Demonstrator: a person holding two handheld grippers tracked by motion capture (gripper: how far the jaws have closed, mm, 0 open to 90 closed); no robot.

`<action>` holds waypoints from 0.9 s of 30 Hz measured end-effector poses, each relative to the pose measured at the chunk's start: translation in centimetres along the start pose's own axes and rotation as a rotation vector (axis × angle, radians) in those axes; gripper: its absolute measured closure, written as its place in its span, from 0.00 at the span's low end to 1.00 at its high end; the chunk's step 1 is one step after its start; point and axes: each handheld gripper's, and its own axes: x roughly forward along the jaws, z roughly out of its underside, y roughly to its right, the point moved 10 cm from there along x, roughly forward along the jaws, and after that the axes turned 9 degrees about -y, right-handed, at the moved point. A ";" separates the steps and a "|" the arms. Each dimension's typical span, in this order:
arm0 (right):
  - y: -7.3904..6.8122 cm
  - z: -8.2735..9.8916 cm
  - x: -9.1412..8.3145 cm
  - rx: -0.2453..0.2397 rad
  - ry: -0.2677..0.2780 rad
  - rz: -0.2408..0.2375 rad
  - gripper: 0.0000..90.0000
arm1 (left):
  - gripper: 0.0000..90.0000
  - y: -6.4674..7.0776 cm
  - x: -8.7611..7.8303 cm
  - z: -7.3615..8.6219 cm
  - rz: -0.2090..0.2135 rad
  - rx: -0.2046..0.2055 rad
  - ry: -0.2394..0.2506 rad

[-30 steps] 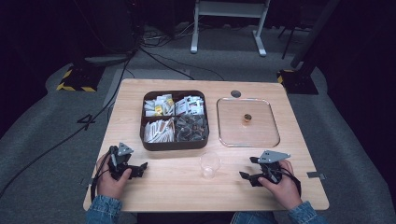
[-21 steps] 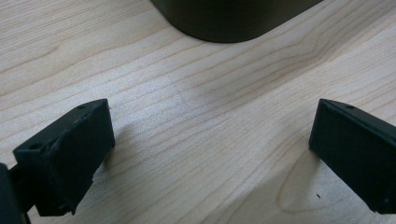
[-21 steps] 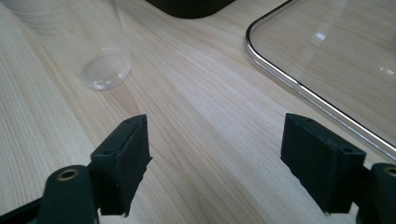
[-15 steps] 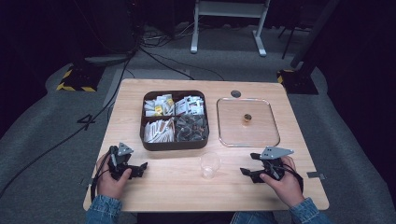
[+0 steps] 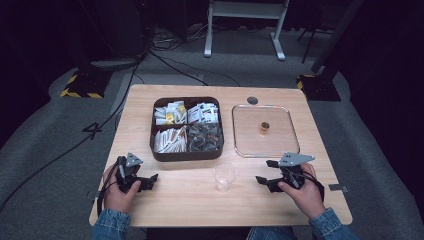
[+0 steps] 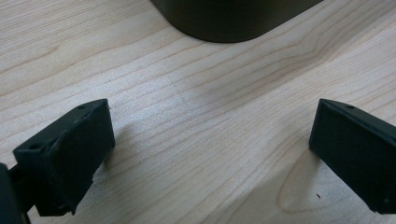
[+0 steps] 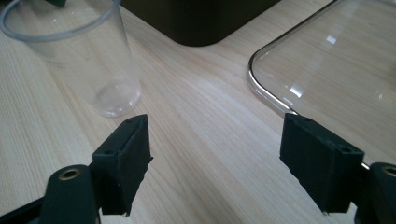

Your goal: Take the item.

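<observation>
Left gripper (image 5: 150, 179): resting low at the 7 o'clock part of the table (image 5: 200, 210), gripped in the left hand (image 5: 119, 192), jaws standing wide apart over bare wood with nothing between them. Pointing toward 3 o'clock in the high view; facing the rounded corner of the dark box (image 6: 233, 21) in the left gripper view.

Right gripper (image 5: 261, 180): sitting at the 5 o'clock part of the table, gripped in the right hand (image 5: 300, 192), grey plate on top, jaws likewise spread and pinching nothing. Pointing toward 9 o'clock, at the clear plastic cup (image 5: 225, 176).

Clear plastic cup: standing upright at 6 o'clock, between the two grippers, nearer the right one, touching neither. Appearing just beyond the left jaw in the right gripper view (image 7: 79, 56).

Dark box (image 5: 187, 152): lying at centre-left, four compartments. White packets filling the 10 and 2 o'clock compartments, white packets the 8 o'clock one, dark wrapped pieces the 4 o'clock one; kinds too small for telling.

Clear tray (image 5: 290, 145): lying at 2 o'clock, just beside the box, its edge showing past the right jaw in the right gripper view (image 7: 261, 88). Small brown object (image 5: 264, 126) sitting near its centre.

Round dark spot (image 5: 252, 100): lying at 12 o'clock near the table's far edge.
</observation>
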 end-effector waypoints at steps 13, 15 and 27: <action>0.6 -3.8 0.0 -0.045 0.016 -0.009 0.28 | 0.01 0.0 0.0 0.0 -0.004 0.003 0.002; 0.6 -4.1 0.0 -0.047 0.017 -0.009 0.28 | 0.01 0.0 0.0 0.0 -0.004 0.003 0.002; 0.6 -7.6 0.0 -0.102 0.049 -0.004 0.28 | 0.01 0.0 0.0 0.0 -0.004 0.003 0.002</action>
